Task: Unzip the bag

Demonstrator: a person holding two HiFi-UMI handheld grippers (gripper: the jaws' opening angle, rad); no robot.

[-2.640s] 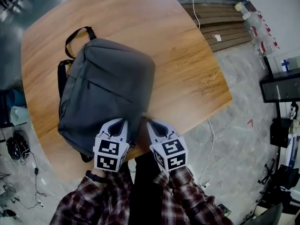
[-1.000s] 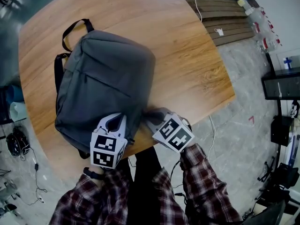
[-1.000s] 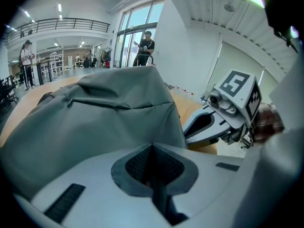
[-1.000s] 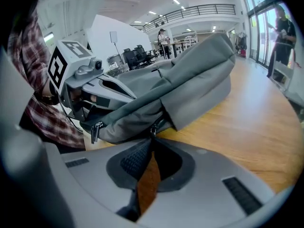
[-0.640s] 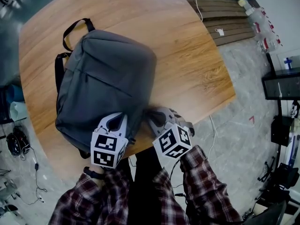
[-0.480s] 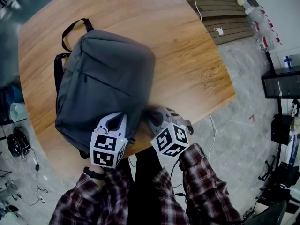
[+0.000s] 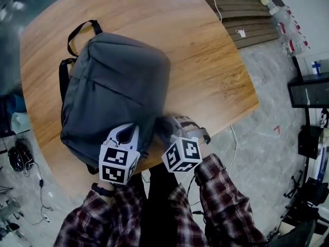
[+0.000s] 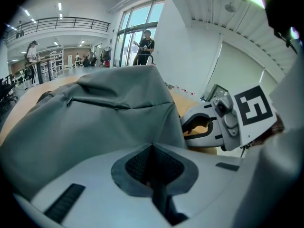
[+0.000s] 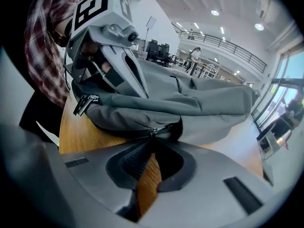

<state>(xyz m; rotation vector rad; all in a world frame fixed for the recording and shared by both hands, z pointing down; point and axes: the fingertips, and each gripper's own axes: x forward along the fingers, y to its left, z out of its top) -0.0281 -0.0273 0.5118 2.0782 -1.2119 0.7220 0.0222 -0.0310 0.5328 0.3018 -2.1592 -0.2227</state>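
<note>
A grey backpack (image 7: pixel 115 86) lies flat on the round wooden table (image 7: pixel 205 60), its carry handle (image 7: pixel 82 32) at the far end. My left gripper (image 7: pixel 127 131) sits on the bag's near edge, its jaws shut on the bag's fabric (image 8: pixel 109 113). My right gripper (image 7: pixel 162 123) is at the bag's near right corner. In the right gripper view the zipper pull (image 9: pixel 153 131) sits right at the tips of my right gripper (image 9: pixel 150 144), whose jaws are closed down on it with only a thin wedge of table showing between them. The zip's dark seam (image 9: pixel 128 133) runs left along the bag's side.
The table's near edge (image 7: pixel 216 127) lies just behind both grippers. A black strap buckle (image 9: pixel 85 103) hangs at the bag's near corner. Bottles (image 7: pixel 277 19) and a black cabinet (image 7: pixel 308 91) stand on the floor to the right, and cables (image 7: pixel 25 163) lie to the left.
My right gripper has rolled over the last second, its marker cube swinging left and down, while its tips stay at the bag's corner. The left gripper and the bag have stayed still.
</note>
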